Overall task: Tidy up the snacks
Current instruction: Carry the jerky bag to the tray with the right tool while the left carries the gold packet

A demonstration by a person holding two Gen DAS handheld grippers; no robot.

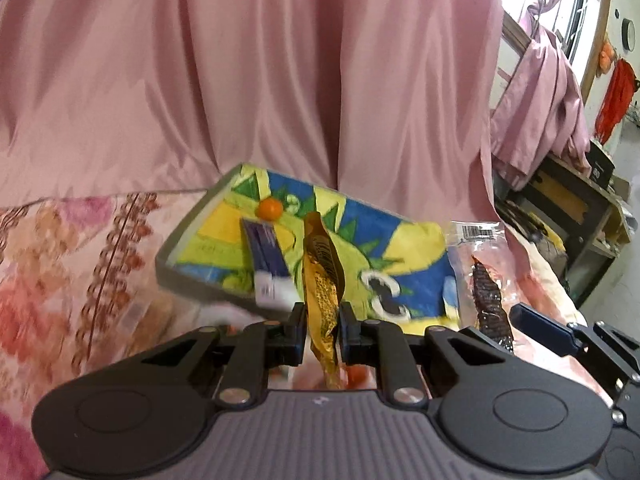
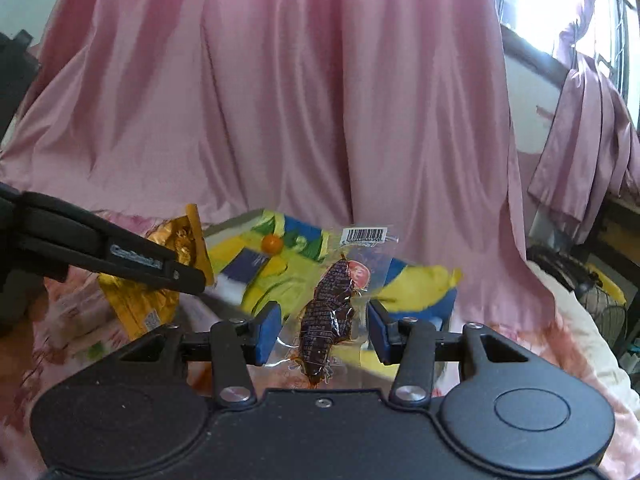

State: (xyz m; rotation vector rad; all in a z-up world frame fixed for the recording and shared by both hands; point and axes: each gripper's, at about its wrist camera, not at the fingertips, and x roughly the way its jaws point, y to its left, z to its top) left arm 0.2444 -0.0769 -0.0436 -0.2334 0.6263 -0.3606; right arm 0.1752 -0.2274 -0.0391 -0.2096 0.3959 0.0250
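My left gripper (image 1: 323,320) is pinched on a gold packet (image 1: 322,280), and my right gripper (image 2: 324,330) holds a clear packet (image 2: 332,304) of dark snack between half-spread blue pads, both lifted above the floral bedspread (image 1: 80,272). Beyond them lies a tray (image 1: 176,248) lined with a bright cartoon cloth; near its far edge sit a small orange ball (image 1: 269,209) and a purple packet (image 1: 266,256).

A pink curtain (image 1: 256,80) fills the upper view from nine to two o'clock, hanging in deep folds. At two o'clock a second bunched curtain (image 1: 548,92) drapes beside a bright window (image 1: 580,12). Red cloth (image 1: 616,96) hangs at three o'clock, with a dark shelf (image 1: 576,216) below it. A floral sheet (image 1: 80,248) spreads at nine o'clock. In the right wrist view, a fan (image 2: 592,300) stands at three o'clock.
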